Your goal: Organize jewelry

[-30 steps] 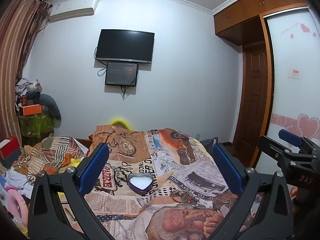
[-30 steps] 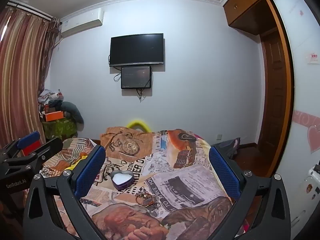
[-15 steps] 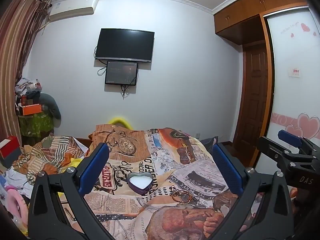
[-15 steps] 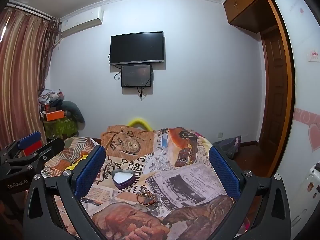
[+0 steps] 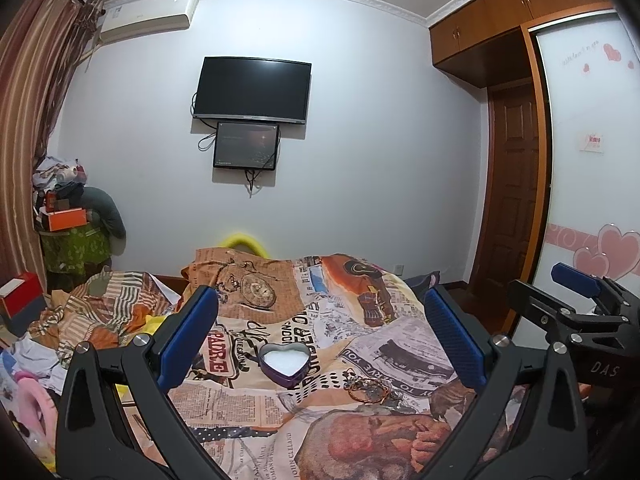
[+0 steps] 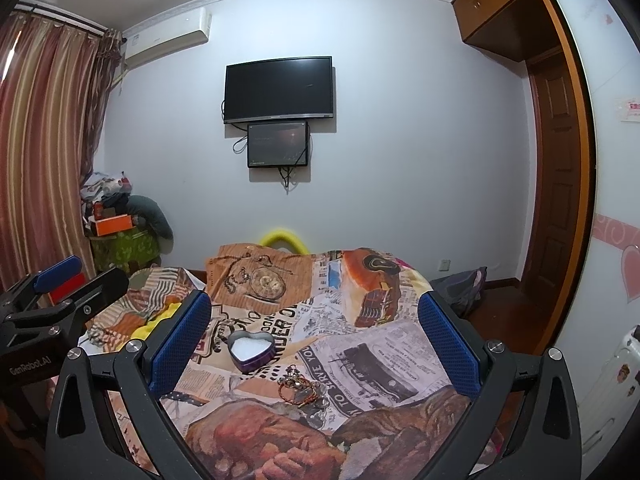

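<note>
Both tongs are hanging spread wide above the bed: we are holding the left tongs (image 5: 320,334) and the right tongs (image 6: 314,332) with nothing between their blue pads. We are seeing the heart-shaped tin (image 5: 285,365) lying open on the printed bedspread (image 5: 400,340), and the tangle of jewelry (image 5: 370,388) is resting just beside it, nearer to us and a little to the right.

On the bedspread (image 5: 256,404), the heart-shaped tin (image 5: 284,363) lies just left of the jewelry pile (image 5: 370,390).
</note>
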`<action>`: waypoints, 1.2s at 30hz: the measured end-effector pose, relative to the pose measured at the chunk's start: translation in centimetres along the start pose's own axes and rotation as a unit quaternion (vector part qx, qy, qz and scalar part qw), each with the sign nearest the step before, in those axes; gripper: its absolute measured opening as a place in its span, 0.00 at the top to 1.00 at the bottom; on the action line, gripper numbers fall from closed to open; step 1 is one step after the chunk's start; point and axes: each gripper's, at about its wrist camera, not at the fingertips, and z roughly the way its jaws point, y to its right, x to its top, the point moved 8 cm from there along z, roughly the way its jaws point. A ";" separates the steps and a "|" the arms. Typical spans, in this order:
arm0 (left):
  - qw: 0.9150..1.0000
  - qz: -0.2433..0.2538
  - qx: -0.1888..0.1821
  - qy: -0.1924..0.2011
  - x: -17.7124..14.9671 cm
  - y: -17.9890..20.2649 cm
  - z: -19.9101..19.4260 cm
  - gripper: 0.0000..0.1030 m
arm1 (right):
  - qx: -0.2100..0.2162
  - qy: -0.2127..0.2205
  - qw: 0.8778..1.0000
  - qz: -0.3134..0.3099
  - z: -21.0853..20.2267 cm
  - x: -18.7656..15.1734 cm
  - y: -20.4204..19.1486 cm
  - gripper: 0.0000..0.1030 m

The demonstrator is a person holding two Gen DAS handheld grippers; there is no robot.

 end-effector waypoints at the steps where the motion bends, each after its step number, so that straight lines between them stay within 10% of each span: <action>1: 1.000 0.000 0.000 -0.001 0.1 0.0 0.0 0.00 | 0.000 0.000 1.000 0.000 -0.1 0.0 0.0 0.00; 36: 1.000 0.000 0.007 -0.002 0.1 -0.1 0.2 0.00 | 0.001 -0.001 1.000 0.001 -0.3 0.5 -0.2 0.00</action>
